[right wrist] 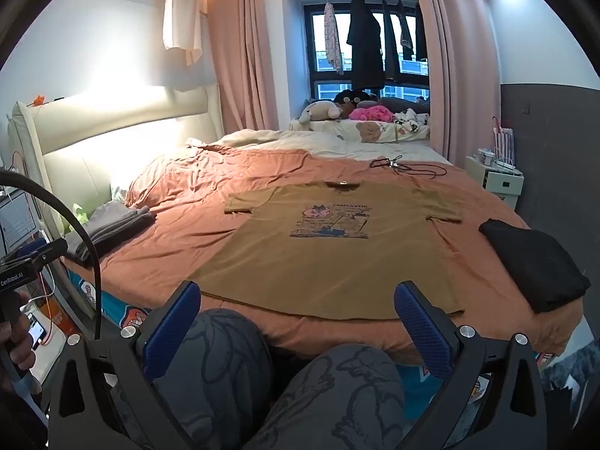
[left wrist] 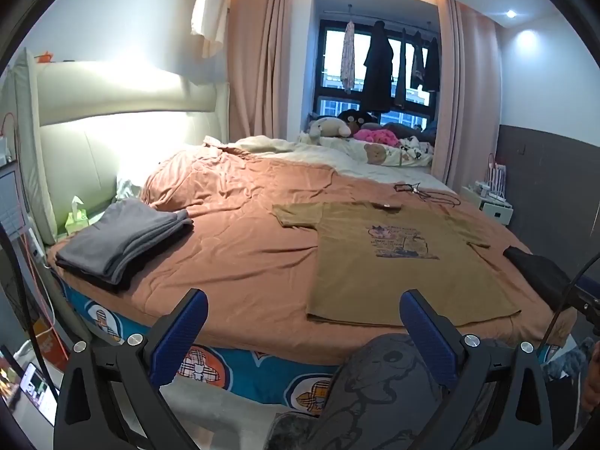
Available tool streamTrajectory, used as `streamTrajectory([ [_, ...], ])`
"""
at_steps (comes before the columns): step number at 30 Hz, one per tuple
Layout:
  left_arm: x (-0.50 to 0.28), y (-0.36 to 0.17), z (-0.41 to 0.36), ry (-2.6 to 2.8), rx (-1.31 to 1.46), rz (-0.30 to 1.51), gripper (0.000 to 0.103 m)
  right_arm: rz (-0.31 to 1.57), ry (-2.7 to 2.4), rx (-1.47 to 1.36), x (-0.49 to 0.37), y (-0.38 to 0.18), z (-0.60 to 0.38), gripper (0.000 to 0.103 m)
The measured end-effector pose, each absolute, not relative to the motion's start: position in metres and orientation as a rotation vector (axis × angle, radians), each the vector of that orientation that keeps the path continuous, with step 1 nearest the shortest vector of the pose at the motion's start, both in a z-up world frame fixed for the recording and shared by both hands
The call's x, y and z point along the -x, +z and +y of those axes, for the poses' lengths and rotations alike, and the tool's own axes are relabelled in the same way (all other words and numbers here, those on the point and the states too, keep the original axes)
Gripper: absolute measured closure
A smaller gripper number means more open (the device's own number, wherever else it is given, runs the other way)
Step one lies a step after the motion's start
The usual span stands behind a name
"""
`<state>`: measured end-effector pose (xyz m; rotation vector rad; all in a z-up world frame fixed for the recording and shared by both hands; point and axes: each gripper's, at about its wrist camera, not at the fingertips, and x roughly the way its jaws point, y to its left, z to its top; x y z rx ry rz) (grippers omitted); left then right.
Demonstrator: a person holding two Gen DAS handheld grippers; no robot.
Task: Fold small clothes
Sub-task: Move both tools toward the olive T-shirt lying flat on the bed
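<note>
- Left wrist view: the left gripper (left wrist: 303, 322) has its blue-padded fingers (left wrist: 180, 333) spread wide with nothing between them, hanging off the near edge of the bed (left wrist: 240, 262).
- The olive t-shirt (left wrist: 393, 266) is laid out flat, print side up, on the rust-colored sheet, up around 1 o'clock from the gripper. Collar points toward the window, hem toward the camera.
- Over at 10 o'clock there's a folded grey stack (left wrist: 123, 240) near the headboard side, with a green tissue box (left wrist: 77, 219) just beside it.
- A folded black garment (left wrist: 536, 266) sits at 3 o'clock, close to the shirt's sleeve but not touching as far as I can tell.
- A black cord (left wrist: 423, 192) lies past the collar, and stuffed toys (left wrist: 337, 125) are piled by the window at 12.
- Right wrist view: the right gripper (right wrist: 298, 318) is also spread wide, holding nothing, hovering over the person's knees in patterned grey pants (right wrist: 337, 393).
- The shirt is dead ahead at 12 o'clock here, sleeves out to both sides.
- The black garment is at 2 o'clock on the bed corner, the grey stack way off at 10.
- The other gripper's handle pokes in at 9 o'clock, held by a hand (right wrist: 17, 341) at the frame edge.
</note>
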<state>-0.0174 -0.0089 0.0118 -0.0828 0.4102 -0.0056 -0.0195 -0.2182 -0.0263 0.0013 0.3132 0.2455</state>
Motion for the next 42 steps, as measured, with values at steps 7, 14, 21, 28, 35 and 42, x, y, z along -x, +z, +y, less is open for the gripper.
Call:
streamTrajectory([
  [7, 0.023, 0.015, -0.008, -0.004, 0.09, 0.394, 0.0, 0.298, 0.244, -0.003, 0.026, -0.025, -0.22, 0.0],
  [14, 0.027, 0.019, -0.006, -0.012, 0.094, 0.388, 0.0, 0.3, 0.236, -0.006, 0.025, -0.029, -0.22, 0.0],
  [21, 0.029, 0.02, -0.008, -0.014, 0.092, 0.386, 0.0, 0.295, 0.24, -0.005, 0.026, -0.027, -0.219, 0.0],
  [28, 0.031, 0.021, -0.009, -0.021, 0.093, 0.382, 0.0, 0.294, 0.233, -0.006, 0.028, -0.028, -0.221, 0.0],
  [35, 0.033, 0.021, -0.01, -0.03, 0.093, 0.382, 0.0, 0.29, 0.232, -0.001, 0.03, -0.027, -0.219, 0.0],
  [42, 0.034, 0.022, -0.011, -0.032, 0.091, 0.381, 0.0, 0.29, 0.231, -0.004, 0.032, -0.025, -0.22, 0.0],
])
